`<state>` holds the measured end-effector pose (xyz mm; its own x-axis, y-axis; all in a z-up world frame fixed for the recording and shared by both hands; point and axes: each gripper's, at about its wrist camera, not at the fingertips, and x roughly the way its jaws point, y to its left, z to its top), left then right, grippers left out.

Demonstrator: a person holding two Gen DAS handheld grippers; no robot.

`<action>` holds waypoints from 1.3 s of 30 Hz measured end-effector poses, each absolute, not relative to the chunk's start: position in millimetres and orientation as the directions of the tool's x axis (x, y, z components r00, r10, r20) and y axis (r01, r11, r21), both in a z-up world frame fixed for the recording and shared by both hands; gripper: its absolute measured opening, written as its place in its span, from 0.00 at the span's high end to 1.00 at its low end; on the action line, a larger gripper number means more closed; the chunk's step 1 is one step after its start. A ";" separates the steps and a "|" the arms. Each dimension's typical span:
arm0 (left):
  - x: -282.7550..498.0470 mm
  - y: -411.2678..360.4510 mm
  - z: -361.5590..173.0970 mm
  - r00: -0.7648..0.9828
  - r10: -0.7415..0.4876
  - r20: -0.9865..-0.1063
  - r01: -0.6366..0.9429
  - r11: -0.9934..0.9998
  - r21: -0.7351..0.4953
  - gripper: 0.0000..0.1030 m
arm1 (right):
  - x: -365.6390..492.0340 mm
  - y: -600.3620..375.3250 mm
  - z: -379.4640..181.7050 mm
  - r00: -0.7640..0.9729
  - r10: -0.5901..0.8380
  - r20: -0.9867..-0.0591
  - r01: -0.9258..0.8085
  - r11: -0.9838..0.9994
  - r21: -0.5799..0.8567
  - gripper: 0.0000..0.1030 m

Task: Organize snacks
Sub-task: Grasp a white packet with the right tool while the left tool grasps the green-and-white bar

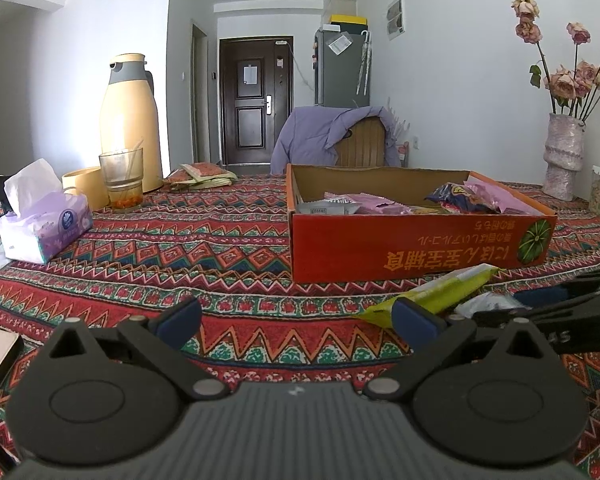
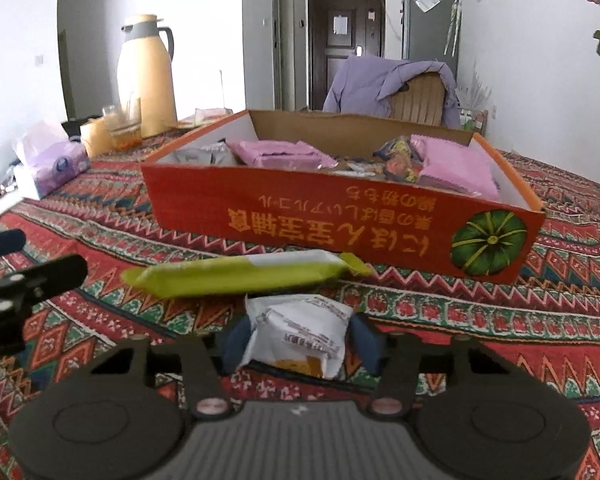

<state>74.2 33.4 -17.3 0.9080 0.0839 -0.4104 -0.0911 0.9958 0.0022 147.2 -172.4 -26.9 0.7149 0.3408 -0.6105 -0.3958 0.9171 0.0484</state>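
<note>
Clamping a white snack packet (image 2: 300, 330), right tool (image 2: 300, 340) hides its lower edge; left tool (image 1: 296, 318) gapes.

Cardboard box (image 2: 340, 216), seemingly glossy wrappers (image 2: 300, 328)

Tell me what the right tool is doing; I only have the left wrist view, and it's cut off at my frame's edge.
Observer: The right tool straddles a white packet, with a pad against each side.
Operator: Is the green packet in its way?
Observer: No. The green packet lies flat just beyond the white one, in front of the orange box.
Operator: Any room in the box?
Observer: It's crowded. The pink packets cover the middle and right end.
</note>
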 end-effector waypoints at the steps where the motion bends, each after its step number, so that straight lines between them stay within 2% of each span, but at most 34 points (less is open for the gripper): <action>1: 74.3 33.2 -17.3 0.908 0.085 -0.411 -0.092 0.996 0.003 0.00 | 144.8 -176.0 -25.5 0.722 0.343 -0.600 -0.393 0.918 0.052 0.49; 8: 80.1 34.0 -17.9 0.891 0.088 -0.446 -0.095 0.995 0.005 0.00 | 134.5 -205.6 -16.6 0.781 0.309 -0.543 -0.332 0.941 0.058 0.50; 13: 87.6 24.8 -7.0 0.881 0.029 -0.472 -0.031 1.000 0.003 0.00 | 138.1 -232.4 -14.4 0.819 0.249 -0.517 -0.251 0.966 0.066 0.50; 18: 105.7 2.9 5.2 0.879 0.007 -0.477 0.026 0.998 0.062 0.00 | 140.8 -252.1 -15.6 0.849 0.206 -0.486 -0.195 0.978 0.074 0.50; 30: 175.6 -35.7 -8.6 0.737 -0.117 -0.666 0.177 0.984 0.023 0.00 | 138.9 -259.1 -20.6 0.869 0.214 -0.446 -0.187 0.977 0.103 0.49; 35: 198.2 -53.5 -19.4 0.681 -0.091 -0.726 0.217 0.973 0.082 0.00 | 137.8 -261.1 -20.4 0.873 0.217 -0.437 -0.183 0.976 0.118 0.49; 39: 211.3 -49.0 -29.6 0.633 -0.096 -0.768 0.186 0.982 0.031 0.01 | 137.6 -262.6 -20.7 0.874 0.218 -0.434 -0.179 0.975 0.130 0.49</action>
<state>211.3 -49.0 -29.6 0.6333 -0.0962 -0.7679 0.1864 0.9820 0.0307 137.6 -262.6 -20.7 0.8743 0.2180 -0.4336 -0.1786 0.9753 0.1301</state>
